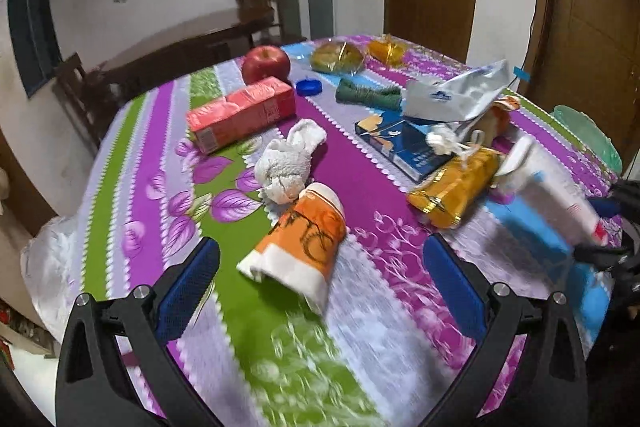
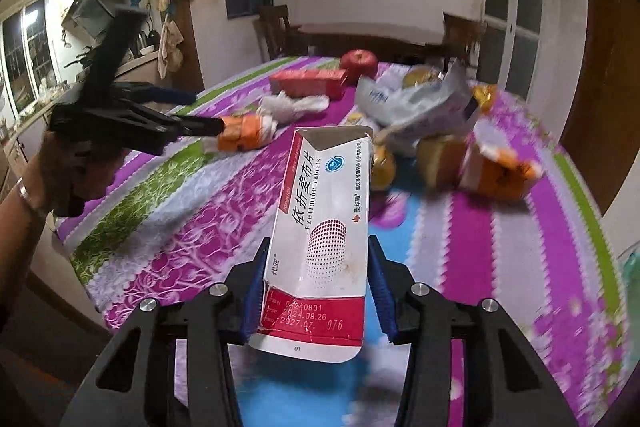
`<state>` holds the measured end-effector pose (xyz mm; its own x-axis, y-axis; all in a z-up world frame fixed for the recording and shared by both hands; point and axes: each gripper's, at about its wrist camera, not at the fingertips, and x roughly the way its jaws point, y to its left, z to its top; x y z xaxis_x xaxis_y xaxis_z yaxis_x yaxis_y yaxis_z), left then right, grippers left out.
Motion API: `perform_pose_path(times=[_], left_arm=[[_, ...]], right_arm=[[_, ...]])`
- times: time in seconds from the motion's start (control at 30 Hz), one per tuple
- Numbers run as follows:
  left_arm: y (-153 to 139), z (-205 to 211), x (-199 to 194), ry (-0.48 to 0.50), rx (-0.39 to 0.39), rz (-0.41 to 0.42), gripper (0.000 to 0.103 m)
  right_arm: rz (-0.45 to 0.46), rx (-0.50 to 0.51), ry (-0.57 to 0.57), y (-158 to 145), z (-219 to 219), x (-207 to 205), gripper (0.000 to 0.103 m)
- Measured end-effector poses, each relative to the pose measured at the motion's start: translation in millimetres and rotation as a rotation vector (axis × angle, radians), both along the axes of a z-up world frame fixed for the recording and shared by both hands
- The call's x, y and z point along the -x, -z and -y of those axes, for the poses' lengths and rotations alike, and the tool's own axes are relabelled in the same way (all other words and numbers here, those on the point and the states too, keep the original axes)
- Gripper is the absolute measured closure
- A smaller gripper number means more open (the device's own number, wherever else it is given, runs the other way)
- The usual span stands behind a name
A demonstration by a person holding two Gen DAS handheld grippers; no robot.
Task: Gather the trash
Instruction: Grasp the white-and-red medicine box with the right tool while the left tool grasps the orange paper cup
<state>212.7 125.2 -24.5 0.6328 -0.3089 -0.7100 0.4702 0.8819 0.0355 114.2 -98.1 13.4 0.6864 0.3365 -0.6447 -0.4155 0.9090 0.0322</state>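
Observation:
My right gripper (image 2: 316, 291) is shut on a white and red medicine box (image 2: 320, 219), which tilts up and away from me over the table; the same box (image 1: 552, 187) shows blurred at the right of the left wrist view. My left gripper (image 1: 320, 287) is open, its blue pads wide apart. An orange paper cup (image 1: 300, 243) lies on its side with its near end between those fingertips, untouched. From the right wrist view, the left gripper (image 2: 208, 111) reaches in from the left toward the cup (image 2: 244, 131). Behind the cup sits a crumpled white tissue (image 1: 288, 163).
On the flowered tablecloth (image 1: 360, 327) lie a red carton (image 1: 240, 115), an apple (image 1: 266, 65), a blue cap (image 1: 308, 87), a silver bag (image 1: 456, 95), a blue box (image 1: 404, 147) and a yellow wrapper (image 1: 456, 187). A torn orange packet (image 2: 496, 171) lies right. A hand (image 2: 48, 171) holds the left gripper.

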Motion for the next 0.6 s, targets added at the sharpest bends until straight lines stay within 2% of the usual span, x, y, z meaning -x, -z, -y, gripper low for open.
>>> perform_pose_path(times=[0.1,0.2,0.33,0.4,0.47,0.6], left_arm=[[11,5,-11,0.036,-0.028,-0.028,0.008],[21,12,-20,0.065,-0.064,-0.053,0.02],[29,17,-26,0.075,-0.079,-0.078,0.044],[33,20,-28,0.067,-0.103,-0.068,0.051],[33,18,-30,0.058,-0.1,-0.063,0.062],[32,17,-28,0.033,-0.109,-0.041,0.067]], right_arm=[[0.014,0.018,-0.026,-9,8,0,0.055],[0.027,0.031,-0.053,-21,20,0,0.055],[0.001,-0.02,-0.052,-28,35,-3,0.054],[-0.004,-0.034,-0.045,-29,39,-4,0.054],[-0.008,-0.036,-0.042,-29,40,-5,0.054],[-0.02,-0.032,-0.045,-24,39,-10,0.054]])
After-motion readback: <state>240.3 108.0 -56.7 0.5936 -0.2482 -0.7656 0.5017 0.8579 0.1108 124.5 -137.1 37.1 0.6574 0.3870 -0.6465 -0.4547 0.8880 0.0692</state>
